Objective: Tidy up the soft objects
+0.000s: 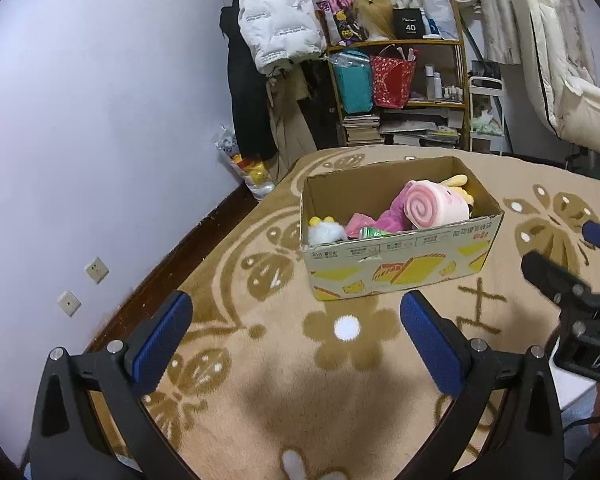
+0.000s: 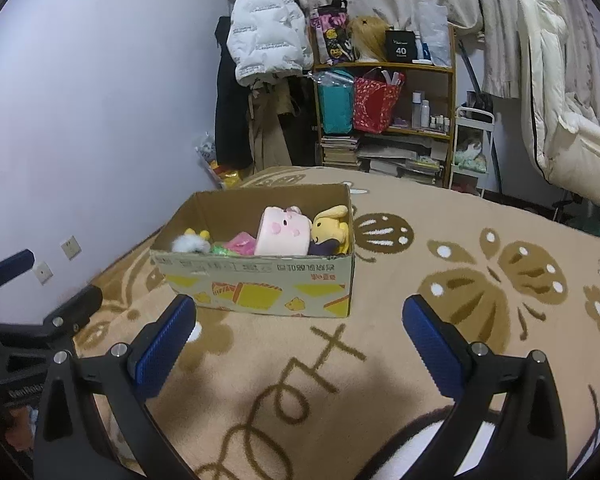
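A: Hovering over the blanket [image 1: 260, 392], the left gripper [image 1: 296, 332] has its blue pads [image 1: 162, 336] spread wide, nothing between them.

B: Same on the right gripper [image 2: 300, 336]: fingers wide, empty, with the box [image 2: 260, 284] at 12 o'clock just past the tips.

A: In the left view the box [image 1: 400, 264] sits at 1 o'clock, open-topped. Inside: a pink swirl roll [image 1: 432, 206], a purple plush [image 1: 388, 214] beside it, a white fluffy toy [image 1: 326, 232] at the left end.

B: From the right, a yellow plush [image 2: 332, 226] is tucked at the roll's [image 2: 284, 232] right, against the box wall.

A: The right gripper's frame [image 1: 572, 300] pokes in at 3 o'clock.

B: Behind the bed at 12, a shelf [image 2: 384, 120] crammed with bags, bottles, books; a white jacket [image 2: 264, 28] hangs at 11. Open blanket between fingers and box.
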Tool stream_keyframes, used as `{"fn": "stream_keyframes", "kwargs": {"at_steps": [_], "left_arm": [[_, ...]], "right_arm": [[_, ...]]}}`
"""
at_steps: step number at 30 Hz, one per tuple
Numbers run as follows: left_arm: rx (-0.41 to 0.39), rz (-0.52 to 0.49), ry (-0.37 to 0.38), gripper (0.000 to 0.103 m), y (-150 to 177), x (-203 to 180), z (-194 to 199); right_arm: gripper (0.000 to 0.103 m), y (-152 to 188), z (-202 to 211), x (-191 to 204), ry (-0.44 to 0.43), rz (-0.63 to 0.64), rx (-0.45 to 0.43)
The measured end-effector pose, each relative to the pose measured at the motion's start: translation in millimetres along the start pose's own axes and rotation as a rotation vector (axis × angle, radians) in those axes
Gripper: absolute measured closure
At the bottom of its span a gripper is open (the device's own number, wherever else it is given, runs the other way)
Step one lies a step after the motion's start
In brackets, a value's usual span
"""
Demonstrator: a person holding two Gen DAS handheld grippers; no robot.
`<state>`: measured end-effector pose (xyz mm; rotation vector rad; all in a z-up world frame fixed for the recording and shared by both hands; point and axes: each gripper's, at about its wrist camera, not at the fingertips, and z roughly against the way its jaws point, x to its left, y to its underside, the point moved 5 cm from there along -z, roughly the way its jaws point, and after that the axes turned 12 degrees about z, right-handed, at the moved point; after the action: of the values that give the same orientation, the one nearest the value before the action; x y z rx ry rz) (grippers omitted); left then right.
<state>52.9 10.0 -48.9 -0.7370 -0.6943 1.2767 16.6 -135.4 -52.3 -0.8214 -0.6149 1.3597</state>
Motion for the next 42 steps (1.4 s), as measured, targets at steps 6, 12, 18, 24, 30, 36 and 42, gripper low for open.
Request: {"fn": "stream_keyframes", "kwargs": {"at_steps": [6, 12, 18, 24, 30, 36, 42], "left_arm": [[-0.004, -0.001, -0.019, 0.0, -0.6, 2.0, -3.9], [-0.01, -0.056, -0.021, 0.0, 0.6, -8.9, -7.1], [-0.01, -0.058, -0.023, 0.0, 1.1, -9.6, -8.2], [-0.007, -0.042, -0.017, 0.0, -0.3, -7.2, -8.4], [-0.005, -0.026, -0.008, 0.0, -1.6, -4.4, -7.7], [-0.017, -0.023, -0.01, 0.0, -3.2, -3.5, -6.9], [-0.018, -0.016, -0.012, 0.0, -4.3, -2.8, -7.4]], "right_arm": [[0.0, -1.0, 0.8, 5.6, 0.021, 0.053, 0.0], [0.0, -0.4, 1.6, 4.0, 0.014, 0.025, 0.004], [0.0, -0.4, -0.2, -0.7, 0.003, -0.011, 0.013], [0.0, -0.8, -2.1, -1.9, 0.0, -0.01, 0.01], [0.0, -1.0, -3.5, -2.4, 0.003, -0.012, 0.003], [0.0, -0.4, -4.3, -4.1, 0.006, -0.02, 0.004], [0.0, -0.2, -4.9, -4.7, 0.004, -0.023, 0.008]]}}
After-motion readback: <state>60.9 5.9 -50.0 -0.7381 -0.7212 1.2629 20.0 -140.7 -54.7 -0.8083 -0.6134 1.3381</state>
